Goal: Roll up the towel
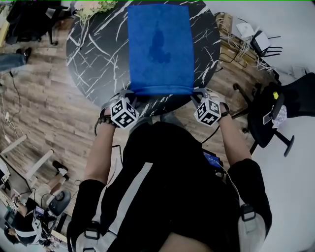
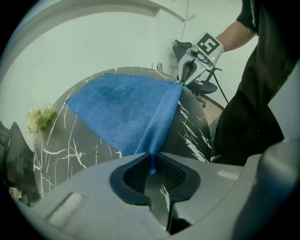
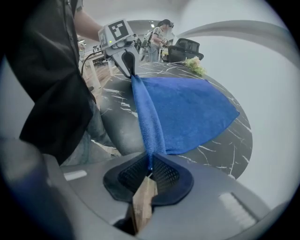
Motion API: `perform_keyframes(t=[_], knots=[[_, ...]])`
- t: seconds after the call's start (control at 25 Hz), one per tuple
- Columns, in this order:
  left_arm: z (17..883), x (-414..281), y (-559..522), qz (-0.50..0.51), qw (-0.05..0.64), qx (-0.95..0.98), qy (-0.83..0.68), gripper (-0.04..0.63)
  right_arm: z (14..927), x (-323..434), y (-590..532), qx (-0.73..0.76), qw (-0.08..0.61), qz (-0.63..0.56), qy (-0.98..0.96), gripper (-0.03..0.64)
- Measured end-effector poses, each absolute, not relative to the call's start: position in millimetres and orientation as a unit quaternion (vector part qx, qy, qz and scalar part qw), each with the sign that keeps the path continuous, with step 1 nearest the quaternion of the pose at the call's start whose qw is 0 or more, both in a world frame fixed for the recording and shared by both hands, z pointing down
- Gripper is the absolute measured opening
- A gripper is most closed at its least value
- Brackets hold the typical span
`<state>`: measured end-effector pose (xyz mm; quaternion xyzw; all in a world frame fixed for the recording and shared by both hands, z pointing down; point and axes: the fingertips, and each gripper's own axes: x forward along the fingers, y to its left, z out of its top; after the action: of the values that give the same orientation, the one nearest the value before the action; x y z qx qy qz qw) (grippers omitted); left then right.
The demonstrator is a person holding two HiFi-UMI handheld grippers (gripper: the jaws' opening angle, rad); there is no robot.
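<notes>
A blue towel (image 1: 158, 49) lies flat on the round black marble table (image 1: 93, 54), with a darker patch near its middle. Its near edge is lifted slightly at the table's front rim. My left gripper (image 1: 132, 93) is shut on the towel's near left corner, and the left gripper view shows the cloth (image 2: 122, 110) pinched between its pads (image 2: 151, 161). My right gripper (image 1: 193, 93) is shut on the near right corner, and there too the cloth (image 3: 192, 108) runs into the jaws (image 3: 150, 161). The near hem stretches taut between the two grippers.
A bunch of flowers (image 1: 93, 7) sits at the table's far left rim. A black office chair (image 1: 275, 108) stands to the right, with cables and a white box (image 1: 246, 32) on the floor behind it. Another person (image 1: 24, 221) sits at the lower left.
</notes>
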<state>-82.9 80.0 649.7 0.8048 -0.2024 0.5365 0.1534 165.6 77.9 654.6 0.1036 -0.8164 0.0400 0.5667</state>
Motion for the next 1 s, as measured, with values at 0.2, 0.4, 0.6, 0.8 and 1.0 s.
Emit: perform_keyframes(t=[0.2,0.4,0.6,0.8,1.0], knots=[[648.2,-83.4,95.4,0.541,0.150,0.807,-0.183,0.043,653.4,165.0,96.5,0.109,0.567,0.054,-0.815,0.032],[651.4,-84.5,112.9,0.545,0.161,0.807,-0.163,0.044,649.1,163.6,114.1,0.099,0.568,0.070,-0.814,0.032],[646.5,-84.9,116.9,0.530,0.192,0.810,-0.160,0.046,639.7,163.1,114.8,0.113,0.557,0.097,-0.817,0.032],[643.9,-86.3,106.9,0.525,0.221,0.808,-0.153,0.048,635.6,161.3,100.8,0.115,0.555,0.113,-0.816,0.034],[640.6,-86.6,96.5,0.526,0.231,0.806,-0.145,0.049,636.0,160.0,88.3,0.112,0.557,0.123,-0.813,0.034]])
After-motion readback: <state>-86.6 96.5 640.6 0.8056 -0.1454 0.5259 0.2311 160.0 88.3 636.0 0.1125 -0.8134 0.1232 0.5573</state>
